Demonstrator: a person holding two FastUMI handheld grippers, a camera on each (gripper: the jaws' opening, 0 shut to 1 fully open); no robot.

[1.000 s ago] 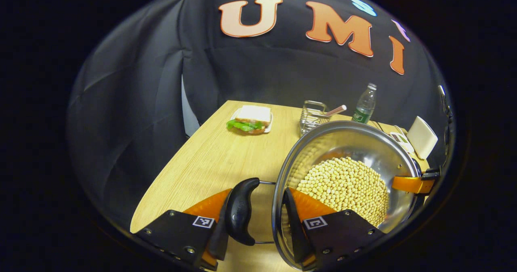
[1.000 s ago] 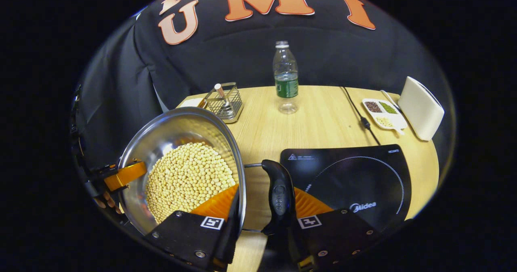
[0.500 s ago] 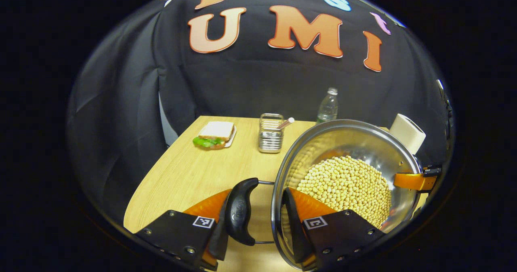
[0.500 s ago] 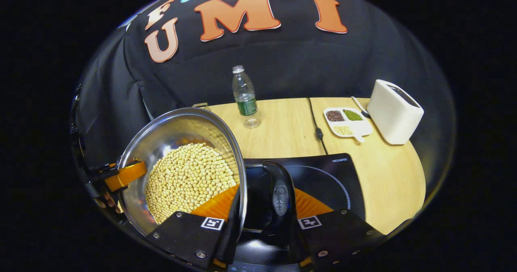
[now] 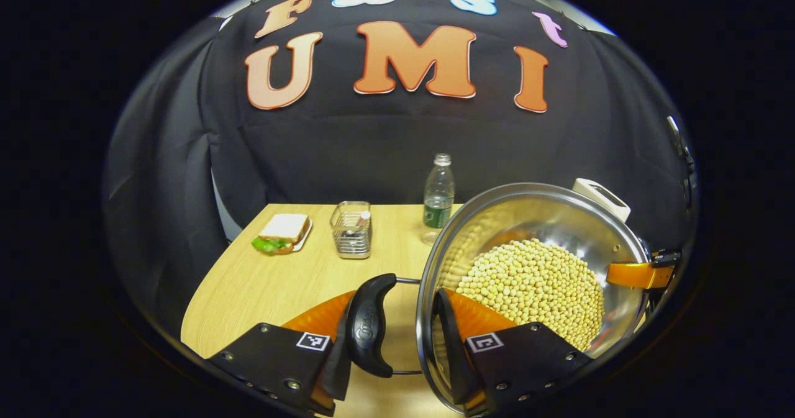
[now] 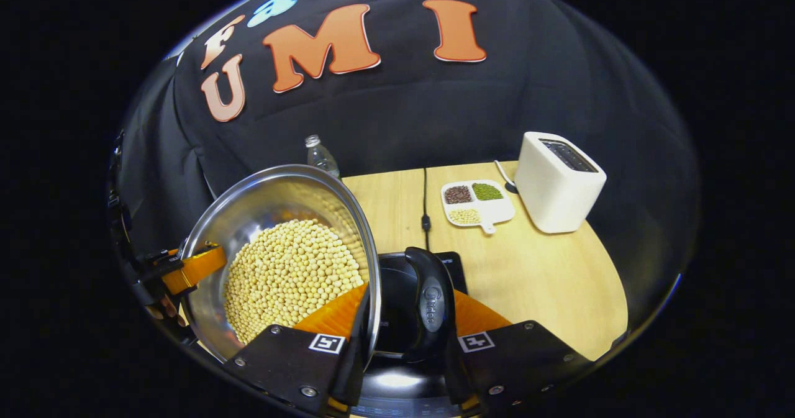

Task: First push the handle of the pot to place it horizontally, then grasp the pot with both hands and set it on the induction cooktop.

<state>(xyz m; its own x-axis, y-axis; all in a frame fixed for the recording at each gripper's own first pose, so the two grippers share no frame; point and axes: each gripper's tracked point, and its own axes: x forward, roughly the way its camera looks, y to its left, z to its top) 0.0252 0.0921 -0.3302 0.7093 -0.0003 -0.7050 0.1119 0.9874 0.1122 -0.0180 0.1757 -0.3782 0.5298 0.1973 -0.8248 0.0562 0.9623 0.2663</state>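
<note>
Two grippers carry one steel pot [image 5: 534, 219] between them above a pale wooden table [image 5: 267, 281], the largest thing in sight. Next in size, the pot is filled with pale round beans [image 5: 534, 287] and hangs over the black induction cooktop [image 6: 397, 384], whose glossy surface shows just under its right handle; whether its base touches the cooktop I cannot tell. In the left gripper view the left gripper [image 5: 394, 331] is clenched across the pot's rim and its black left handle [image 5: 367, 325], one finger outside the handle, the other inside the pot wall. In the right gripper view the right gripper [image 6: 404, 325] grasps the same way, one finger inside the wall beside the beans, the other against the black right handle [image 6: 430, 303]. A white toaster [image 6: 558, 182] stands at the far right of the table, with a divided white dish [image 6: 477, 202] of dark, green and pale grains just beside it and a black cord [image 6: 425, 200] running past. Farther left stand a clear water bottle [image 5: 438, 197], a wire basket [image 5: 351, 228], and a sandwich [image 5: 282, 233] on a small plate near the table's left edge.
</note>
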